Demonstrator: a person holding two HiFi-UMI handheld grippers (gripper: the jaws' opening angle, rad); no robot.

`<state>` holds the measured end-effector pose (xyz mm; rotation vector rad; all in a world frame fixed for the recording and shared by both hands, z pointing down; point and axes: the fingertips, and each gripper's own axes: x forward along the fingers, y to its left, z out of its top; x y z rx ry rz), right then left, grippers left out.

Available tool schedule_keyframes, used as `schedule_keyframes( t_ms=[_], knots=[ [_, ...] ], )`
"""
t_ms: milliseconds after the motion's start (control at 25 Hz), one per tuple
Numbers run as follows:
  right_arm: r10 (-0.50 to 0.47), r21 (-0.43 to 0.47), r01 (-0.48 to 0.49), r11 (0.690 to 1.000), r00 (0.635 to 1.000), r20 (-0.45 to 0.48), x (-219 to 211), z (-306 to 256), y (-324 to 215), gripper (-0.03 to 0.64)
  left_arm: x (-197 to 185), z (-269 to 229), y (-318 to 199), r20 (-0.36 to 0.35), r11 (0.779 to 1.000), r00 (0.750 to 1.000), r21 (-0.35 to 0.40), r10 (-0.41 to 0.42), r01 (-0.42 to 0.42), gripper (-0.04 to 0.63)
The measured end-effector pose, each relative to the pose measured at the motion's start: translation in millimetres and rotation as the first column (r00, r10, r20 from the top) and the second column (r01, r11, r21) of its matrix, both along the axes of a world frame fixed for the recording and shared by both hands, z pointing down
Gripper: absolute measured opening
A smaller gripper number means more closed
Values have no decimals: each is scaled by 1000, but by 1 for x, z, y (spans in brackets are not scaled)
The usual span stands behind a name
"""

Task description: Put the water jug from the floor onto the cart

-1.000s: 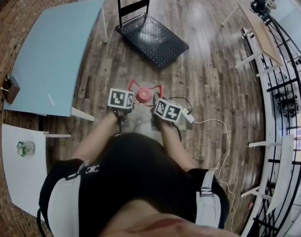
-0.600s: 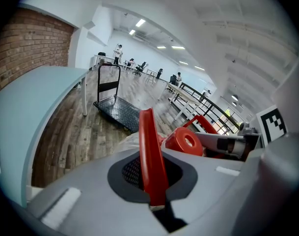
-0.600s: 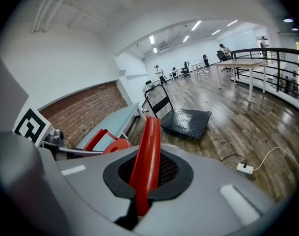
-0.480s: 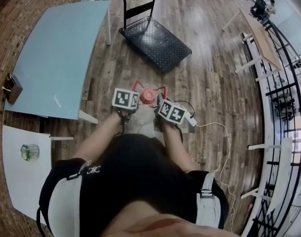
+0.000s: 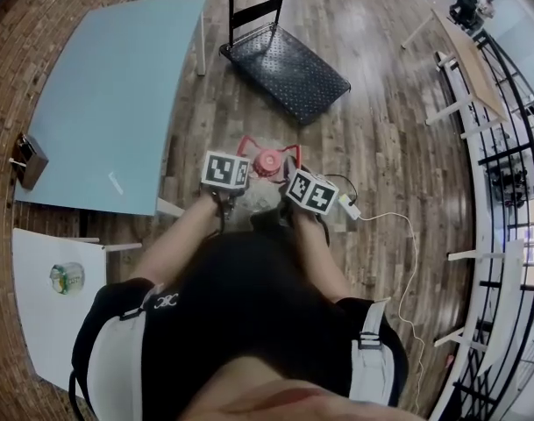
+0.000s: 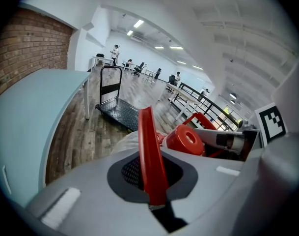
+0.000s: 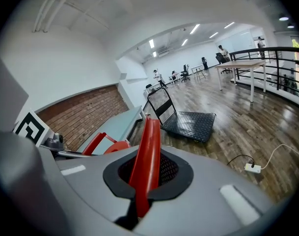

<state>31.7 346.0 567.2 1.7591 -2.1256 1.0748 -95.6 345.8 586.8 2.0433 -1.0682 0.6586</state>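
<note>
1. Since a second earlier, the jug (image 5: 267, 162) and both grippers had drifted up the head view toward the cart (image 5: 288, 64), and the power strip (image 5: 348, 207) had slid a little to the right
2. The left gripper (image 6: 150, 176) had its fingers closed tight on the jug's red left handle (image 6: 145, 141)
3. The right gripper (image 7: 145, 181) had its fingers clamped in the same way on the red right handle (image 7: 148, 146)
4. The jug hung between the two grippers, just in front of the person's waist, with its red cap (image 6: 184, 139) facing up
5. The jug was well apart from the cart
6. The cart stood on the wooden floor (image 5: 380, 139) beyond the jug, its push bar upright at the far end, near a corner of the blue surface (image 5: 100, 103)
</note>
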Motion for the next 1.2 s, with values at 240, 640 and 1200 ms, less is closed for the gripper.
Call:
schedule_keyframes(
  t_ms=[240, 640, 1200],
  knots=[
    [-65, -27, 66, 997, 998, 18, -26, 16, -35, 15, -23, 9, -39, 22, 1000, 999, 7, -25, 25, 5],
    [-142, -46, 145, 988, 988, 53, -30, 27, -131, 17, -24, 22, -132, 30, 998, 998, -31, -49, 50, 5],
    [-167, -83, 173, 982, 983, 74, -1, 21, -301, 18, 5, 19, -298, 43, 995, 996, -70, -73, 76, 6]
  ],
)
